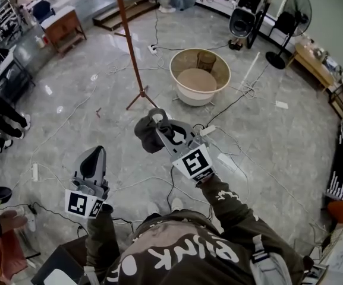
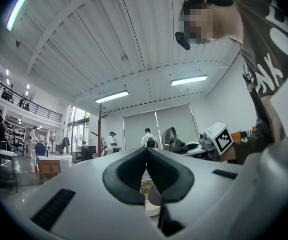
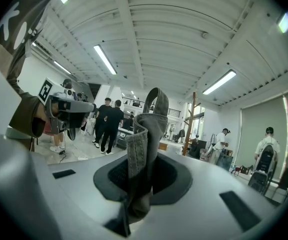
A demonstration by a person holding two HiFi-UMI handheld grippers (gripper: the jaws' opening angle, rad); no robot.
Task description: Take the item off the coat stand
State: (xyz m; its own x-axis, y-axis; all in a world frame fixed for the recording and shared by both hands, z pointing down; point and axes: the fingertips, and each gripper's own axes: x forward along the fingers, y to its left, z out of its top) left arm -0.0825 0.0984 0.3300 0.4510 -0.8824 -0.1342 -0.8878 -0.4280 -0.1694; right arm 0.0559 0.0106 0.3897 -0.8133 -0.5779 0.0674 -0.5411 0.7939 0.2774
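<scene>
Your right gripper [image 1: 164, 130] has its claw pinched nearly closed on the grey cloth item [image 1: 147, 136], which looks like a cap. In the right gripper view a folded band of the cloth [image 3: 141, 144] stands up between the pads while the rest hangs below them. The item is already clear of the coat stand [image 1: 131, 52], whose pole runs down the upper left of the head view. It hangs in the air at the centre of that view, below the stand's feet and touching nothing else. What remains, I judge, is carrying it clear and setting it down, perhaps in the round tub [image 1: 177, 70] just above centre, though the task names no spot. Hold the pinch firm, because only a narrow fold is gripped and the loose bulk could drag it out if you swing fast. Carry it level and steady, and steer wide of the stand's legs so the dangling part does not snag. Watch the cables [image 1: 236, 159] trailing over the floor [image 1: 266, 135] at lower right as you step. Your left gripper [image 1: 93, 159], at lower left, is empty, and in its own view the pads [image 2: 134, 169] meet at the tips with nothing between them. Bring it under the cloth only if the fold starts to slip.
</scene>
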